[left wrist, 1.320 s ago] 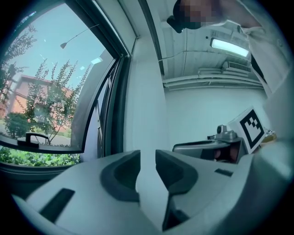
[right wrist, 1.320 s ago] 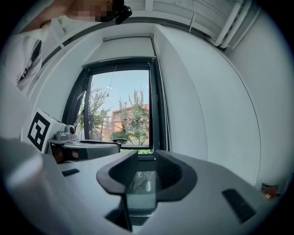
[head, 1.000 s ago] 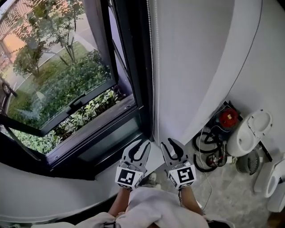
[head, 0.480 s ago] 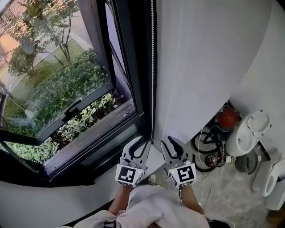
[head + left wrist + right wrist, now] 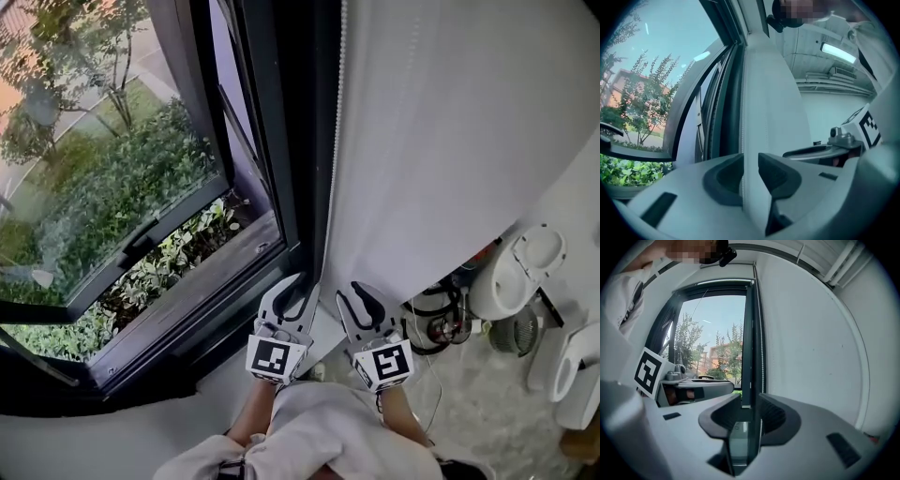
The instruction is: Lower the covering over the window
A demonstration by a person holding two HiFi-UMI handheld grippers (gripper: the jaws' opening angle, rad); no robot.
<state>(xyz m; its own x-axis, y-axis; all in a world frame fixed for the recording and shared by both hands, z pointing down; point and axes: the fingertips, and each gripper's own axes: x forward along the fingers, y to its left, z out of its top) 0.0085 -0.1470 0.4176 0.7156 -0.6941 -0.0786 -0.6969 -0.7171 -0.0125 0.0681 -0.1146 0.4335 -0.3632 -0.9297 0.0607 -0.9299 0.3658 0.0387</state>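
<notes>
Task item: thin white bead chain hangs down the seam between the dark-framed window and the plain white wall. Its lower end is hard to make out in head view. In right gripper view the glass is bare top to bottom. A thin pale band runs along the top of the opening, can't tell if that's the covering itself. Green shrubs outside.

Pose: both forearms come up from the bottom edge, pale sleeve over them. Grippers are side by side, near but apart, marker cubes facing the head cam, noses aimed at the frame/wall corner.

Left gripper: tips in front of the lower frame. Its jaws are partway apart and pinch nothing. Its own view shows the wall through the gap, w/ the chain lined up on the left pad's inner edge, no pad pressing it.

Right gripper: tips in front of the wall's lower edge. Its jaws are spread wide. Its own view has the dark frame in the gap, the chain running beside the right pad, not pinched.
</notes>
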